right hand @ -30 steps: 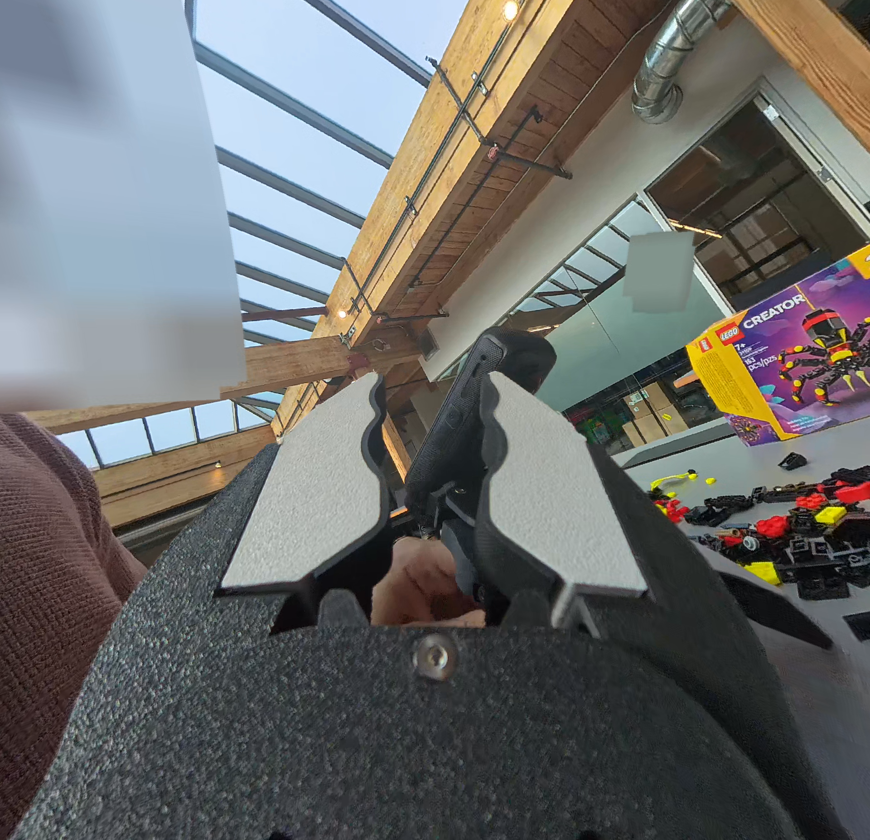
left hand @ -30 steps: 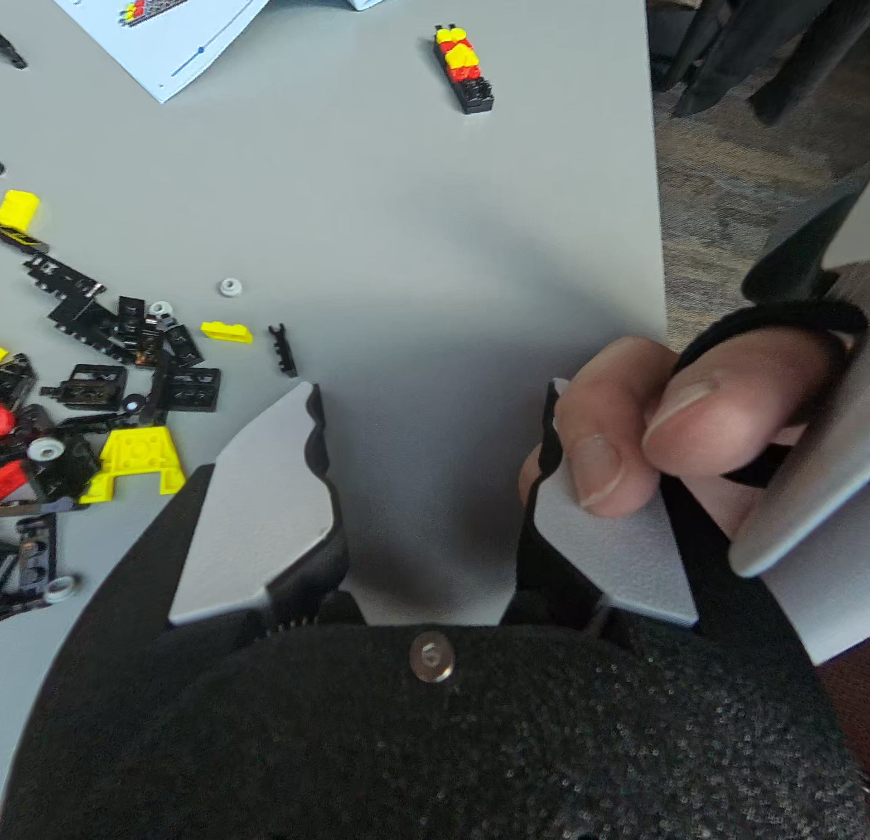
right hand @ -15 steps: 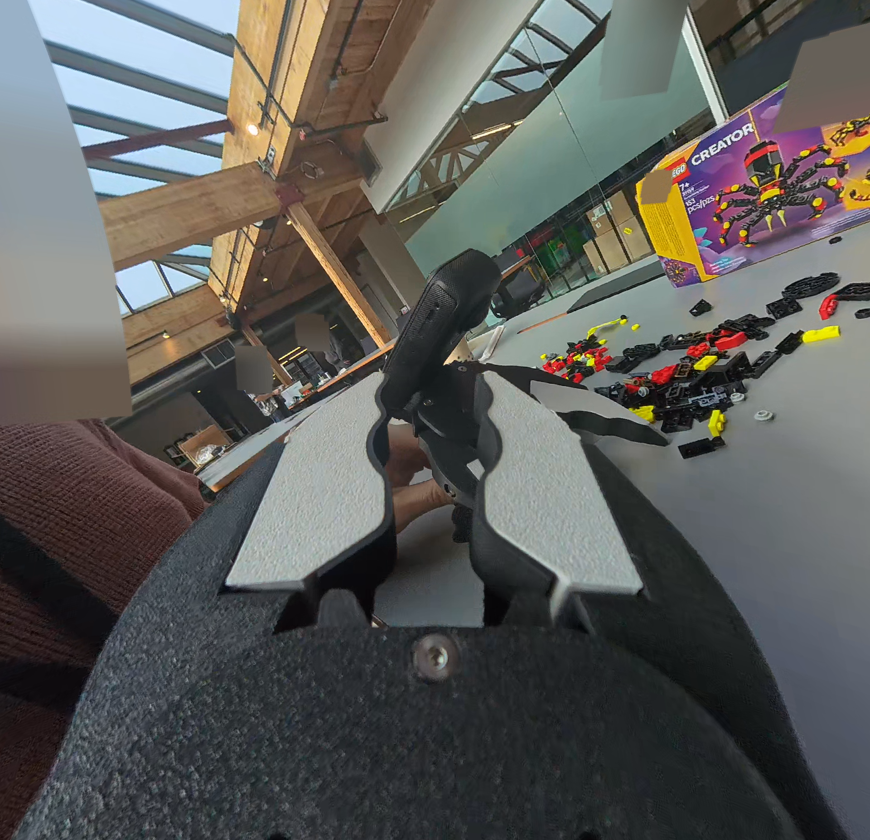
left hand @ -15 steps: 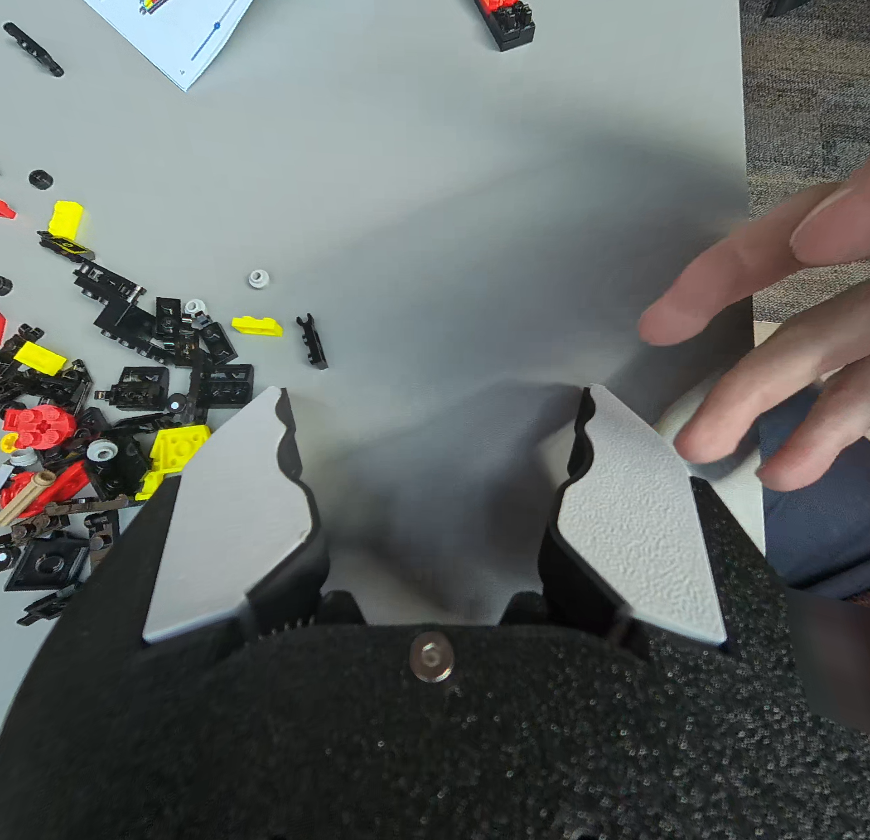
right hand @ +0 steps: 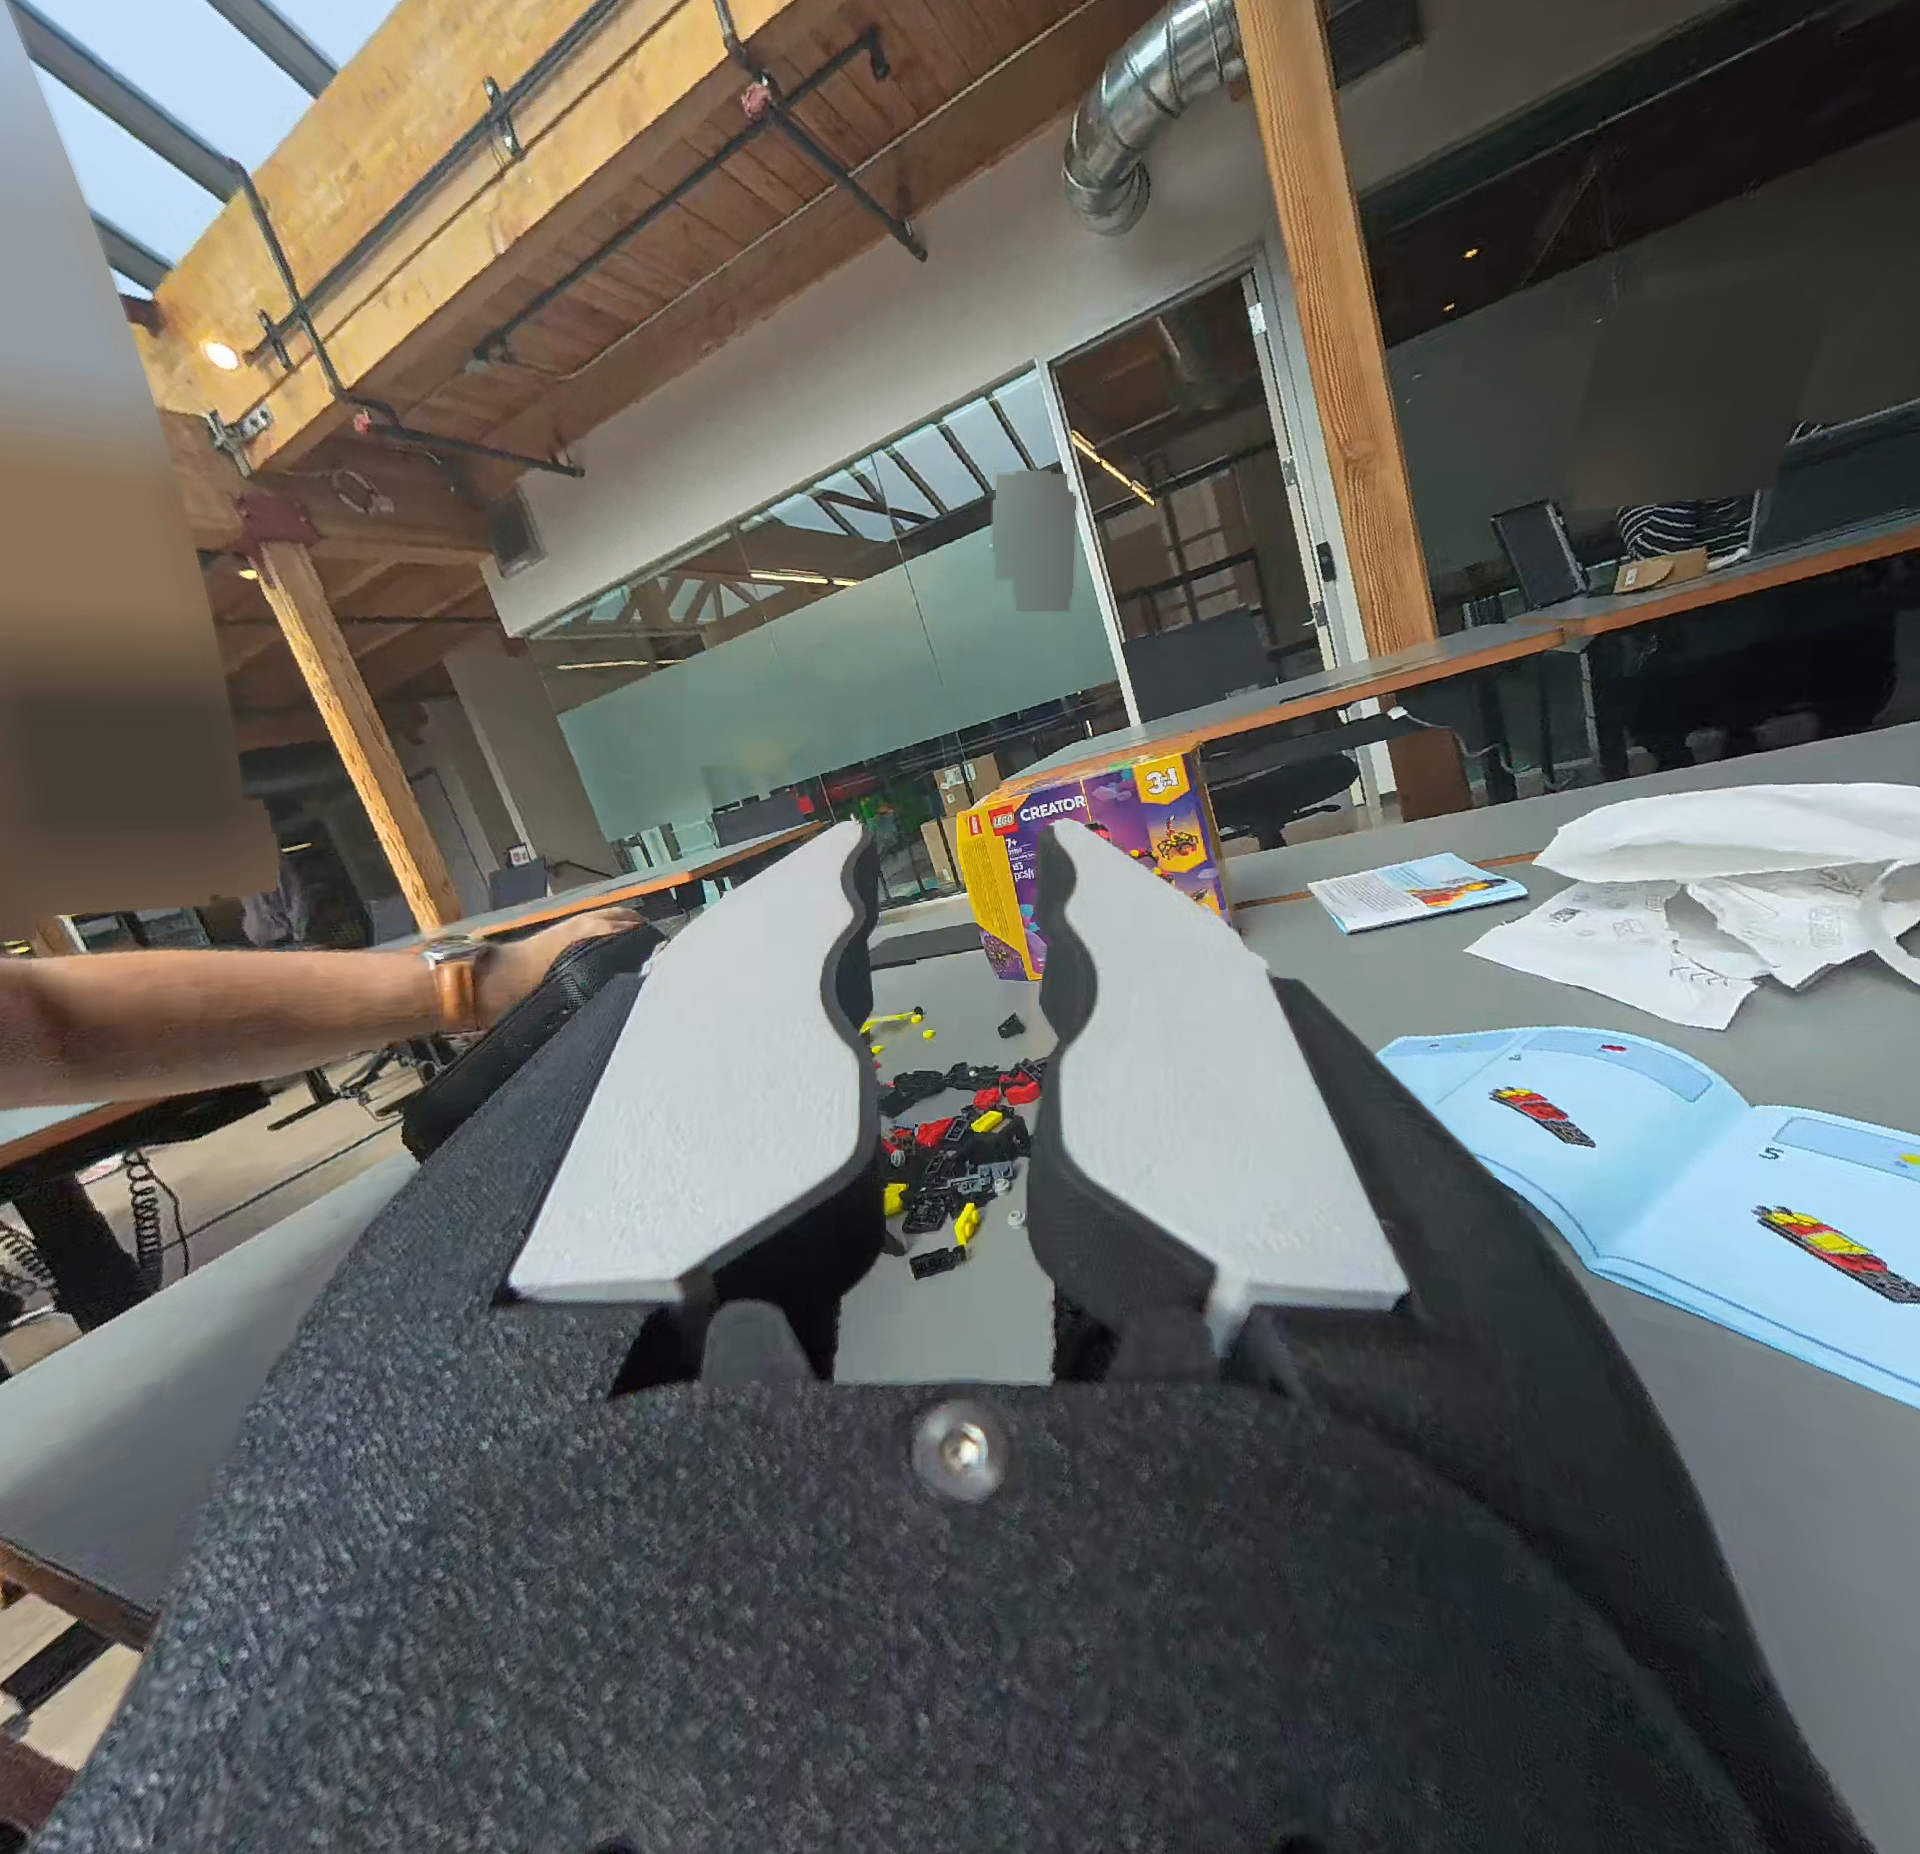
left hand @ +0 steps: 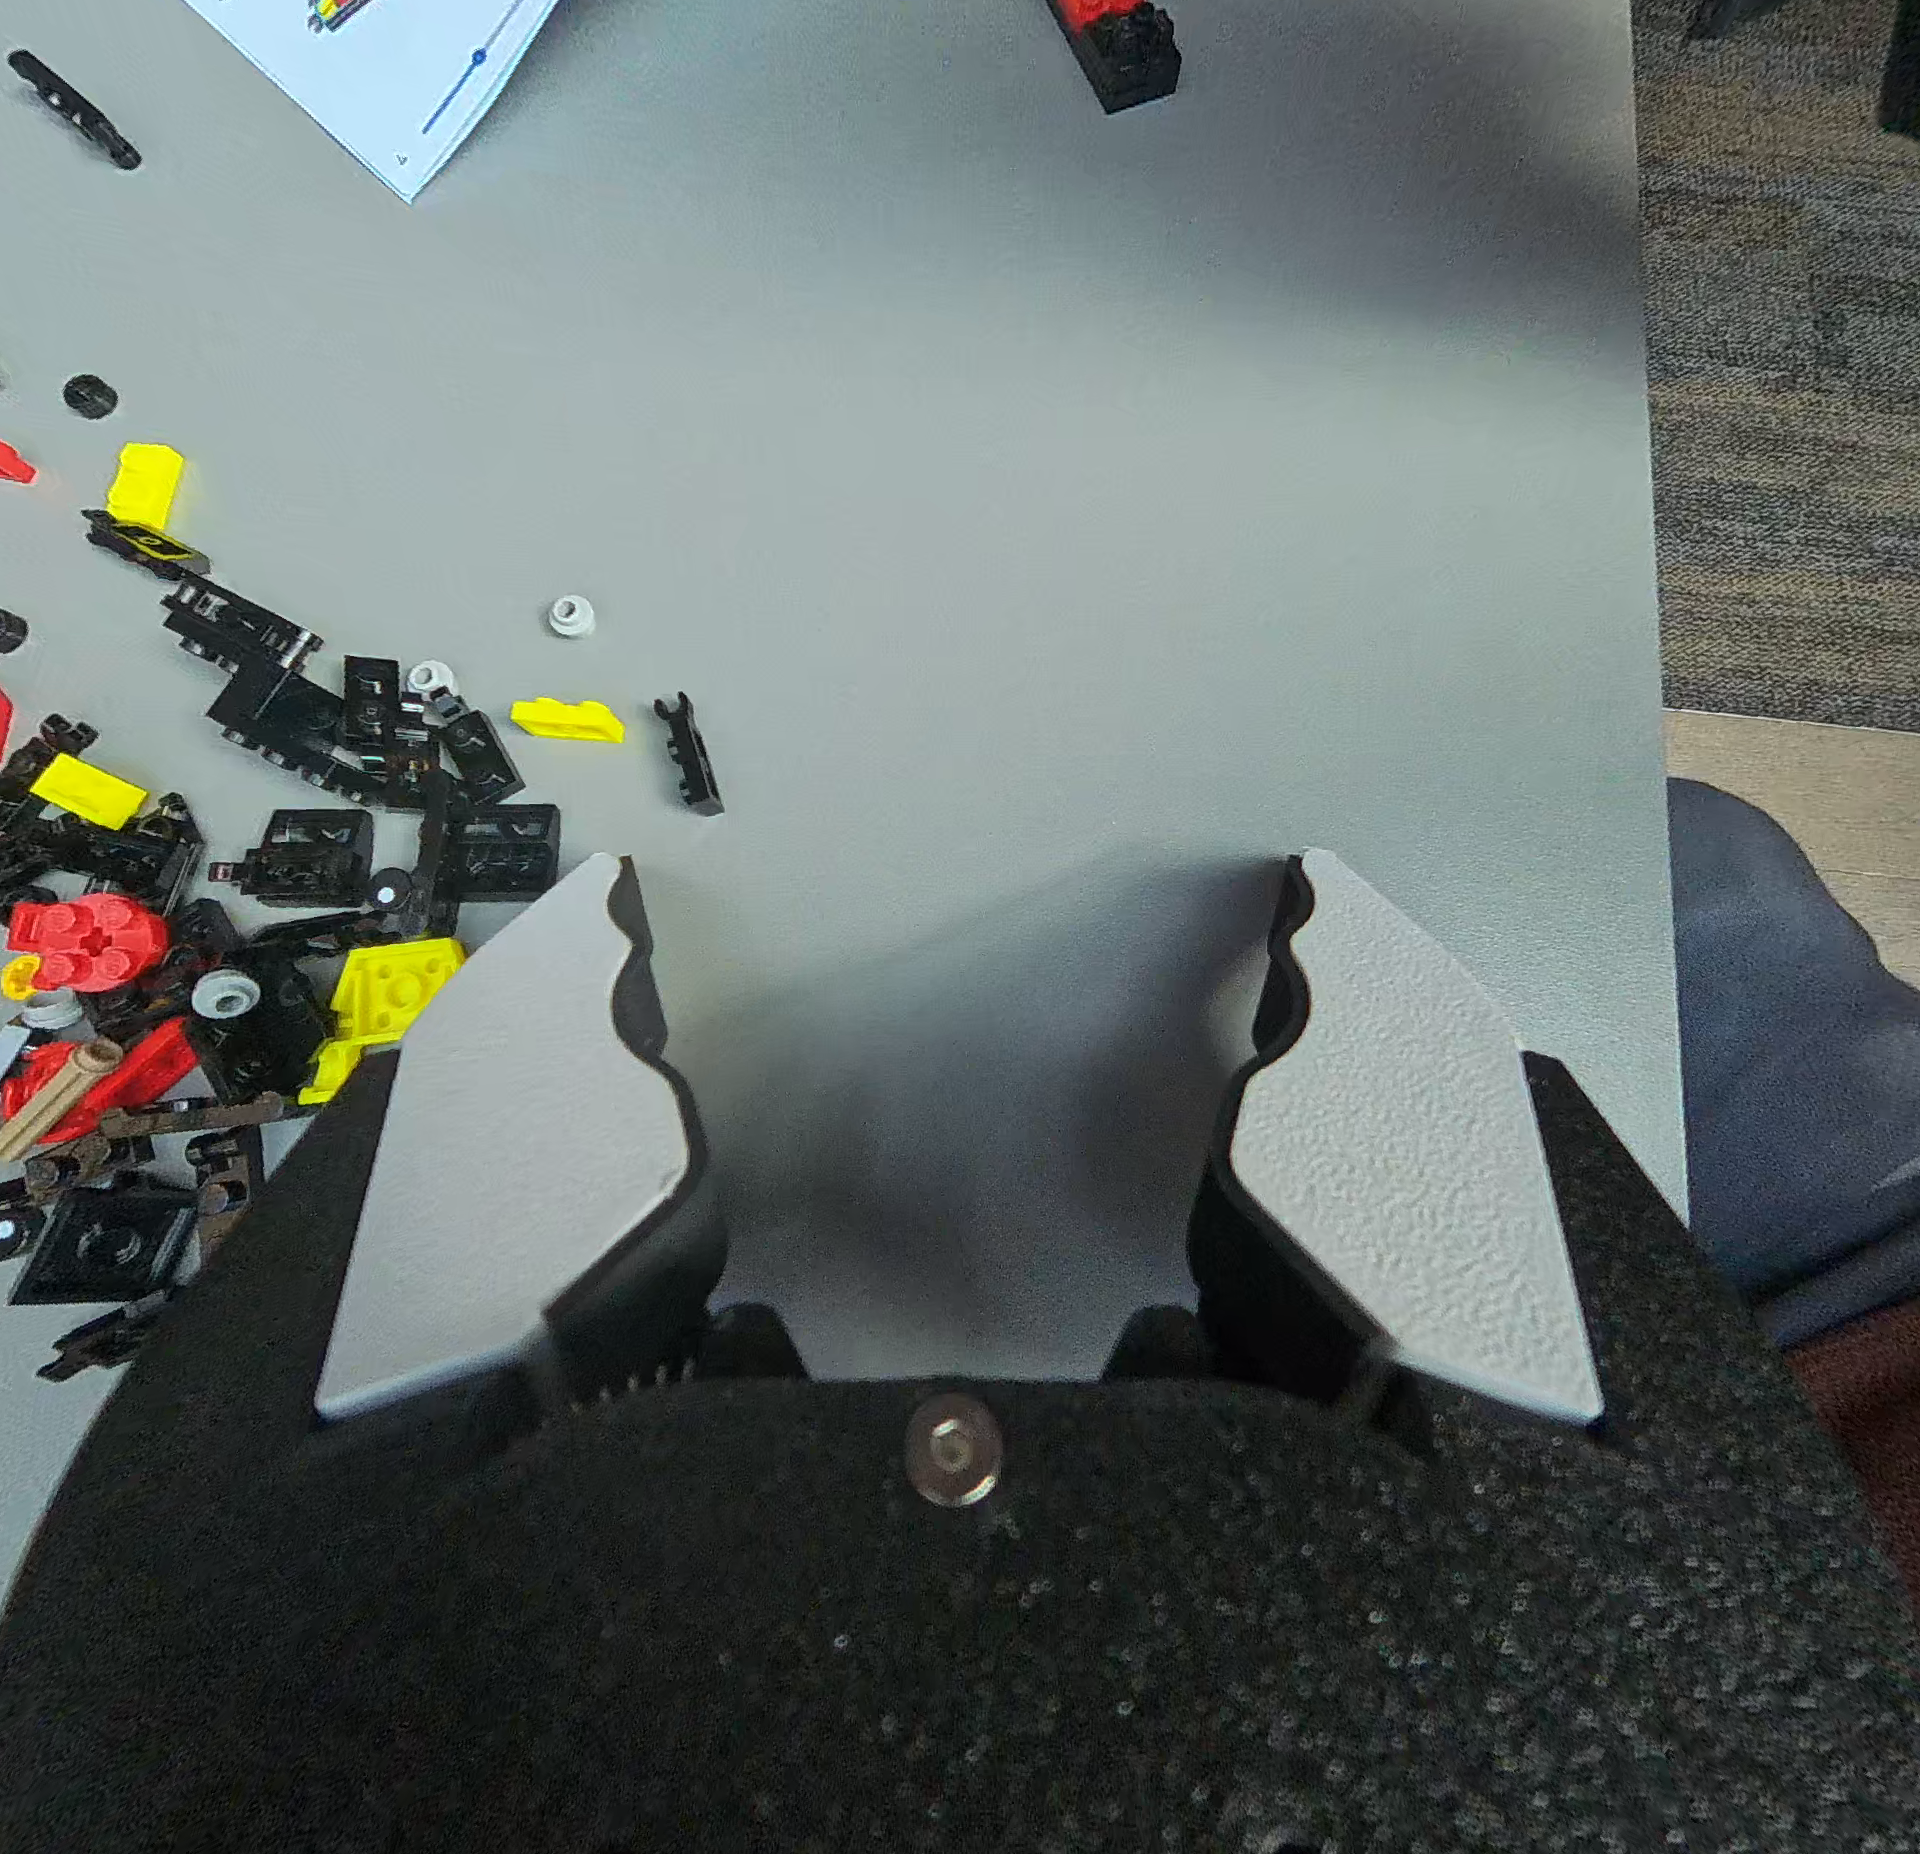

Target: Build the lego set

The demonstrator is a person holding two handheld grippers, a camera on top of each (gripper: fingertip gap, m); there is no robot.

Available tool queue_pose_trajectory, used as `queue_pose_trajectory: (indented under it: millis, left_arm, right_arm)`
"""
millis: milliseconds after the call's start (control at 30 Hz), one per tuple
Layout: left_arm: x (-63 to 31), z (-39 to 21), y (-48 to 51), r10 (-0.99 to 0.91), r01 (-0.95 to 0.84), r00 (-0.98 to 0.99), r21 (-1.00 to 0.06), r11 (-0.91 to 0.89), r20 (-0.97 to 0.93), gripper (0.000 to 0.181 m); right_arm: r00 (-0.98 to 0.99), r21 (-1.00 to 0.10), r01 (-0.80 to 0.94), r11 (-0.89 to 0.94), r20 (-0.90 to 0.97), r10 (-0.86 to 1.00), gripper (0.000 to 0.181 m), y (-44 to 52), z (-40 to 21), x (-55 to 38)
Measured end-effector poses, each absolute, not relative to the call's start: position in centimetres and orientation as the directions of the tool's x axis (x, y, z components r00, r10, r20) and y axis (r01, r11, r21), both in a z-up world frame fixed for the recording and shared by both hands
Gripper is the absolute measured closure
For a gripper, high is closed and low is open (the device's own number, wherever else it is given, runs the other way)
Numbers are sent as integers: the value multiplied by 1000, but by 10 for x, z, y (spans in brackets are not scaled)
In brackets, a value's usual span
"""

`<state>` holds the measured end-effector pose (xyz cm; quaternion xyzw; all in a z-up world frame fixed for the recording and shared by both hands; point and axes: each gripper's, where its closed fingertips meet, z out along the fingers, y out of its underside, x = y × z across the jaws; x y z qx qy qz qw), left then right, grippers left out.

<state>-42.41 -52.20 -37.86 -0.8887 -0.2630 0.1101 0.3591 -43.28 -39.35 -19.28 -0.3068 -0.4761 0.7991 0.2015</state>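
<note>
My left gripper (left hand: 958,869) is open wide and empty, over bare grey table (left hand: 1039,454). A pile of loose black, red and yellow lego pieces (left hand: 260,869) lies to its left. A small black build topped with red and yellow (left hand: 1107,28) sits at the far edge of the view. My right gripper (right hand: 954,848) is empty, its jaws a narrow gap apart, held low over the table. It points at the same pile (right hand: 951,1150). The left gripper's black body (right hand: 540,1004) shows at the left, under a person's hand.
An open light-blue instruction booklet (right hand: 1662,1181) lies right of the pile and also shows in the left wrist view (left hand: 364,28). The purple and yellow lego box (right hand: 1091,848) stands behind the pile. White paper bags (right hand: 1745,869) lie at the back right. The table's edge (left hand: 1652,661) and a knee (left hand: 1766,1025) are at the right. Across from one pair of fingers to the other is roughly 20 cm.
The hand that touched my left gripper's right finger has gone from view and the jaws have opened wider. My right gripper has swung down from the ceiling to face the pile.
</note>
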Motion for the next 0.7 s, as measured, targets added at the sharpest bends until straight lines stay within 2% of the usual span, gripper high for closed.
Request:
queue_pose_trajectory:
  millis: [200,467,700]
  left_arm:
    - [-424,-379,-522,547,388,837,-696,-604,-7,68]
    - [-424,-379,-522,547,388,837,-696,-604,-7,68]
    - [-424,-379,-522,547,388,837,-696,-604,-7,68]
  right_arm:
    - [-767,-882,-83,-464,-240,594,153,-415,-183,-435]
    - [-749,-861,-70,-505,-289,596,157,-407,-185,-442]
    - [-744,-855,-123,-503,-256,617,161,-407,-177,-434]
